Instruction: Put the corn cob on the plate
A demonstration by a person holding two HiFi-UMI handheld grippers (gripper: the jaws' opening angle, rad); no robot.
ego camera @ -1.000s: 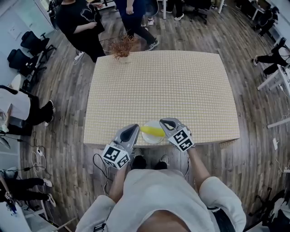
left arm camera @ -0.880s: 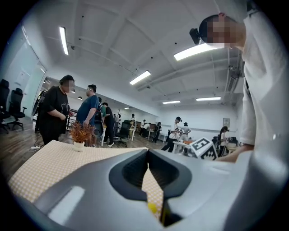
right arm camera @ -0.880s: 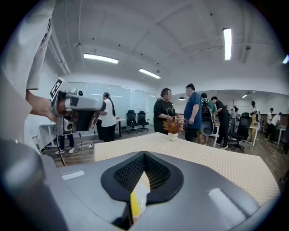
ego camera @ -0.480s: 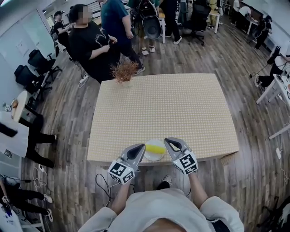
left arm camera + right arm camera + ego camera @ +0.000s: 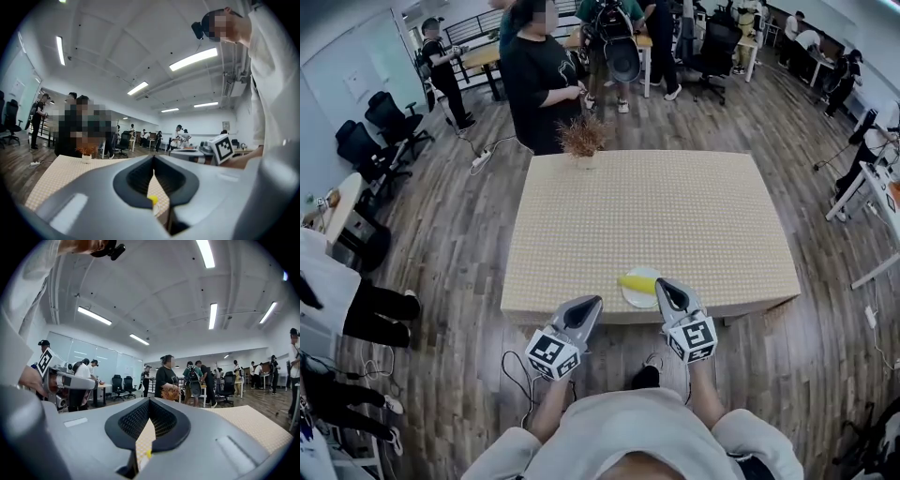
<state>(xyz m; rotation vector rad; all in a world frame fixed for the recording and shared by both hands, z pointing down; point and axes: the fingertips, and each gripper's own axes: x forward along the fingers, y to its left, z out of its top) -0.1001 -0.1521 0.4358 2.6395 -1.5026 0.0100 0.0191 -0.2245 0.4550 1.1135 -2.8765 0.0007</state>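
The corn cob (image 5: 635, 280) is seen lying across the white plate (image 5: 645, 301) near the front edge of the table (image 5: 647, 206), so the placing step is judged complete. The left gripper (image 5: 593, 301) and the right gripper (image 5: 660, 283) are held level at that edge, each with its jaws clenched together on nothing. Nothing further is judged to be called for, beyond both grippers being kept clear of the plate so that the cob is not knocked.
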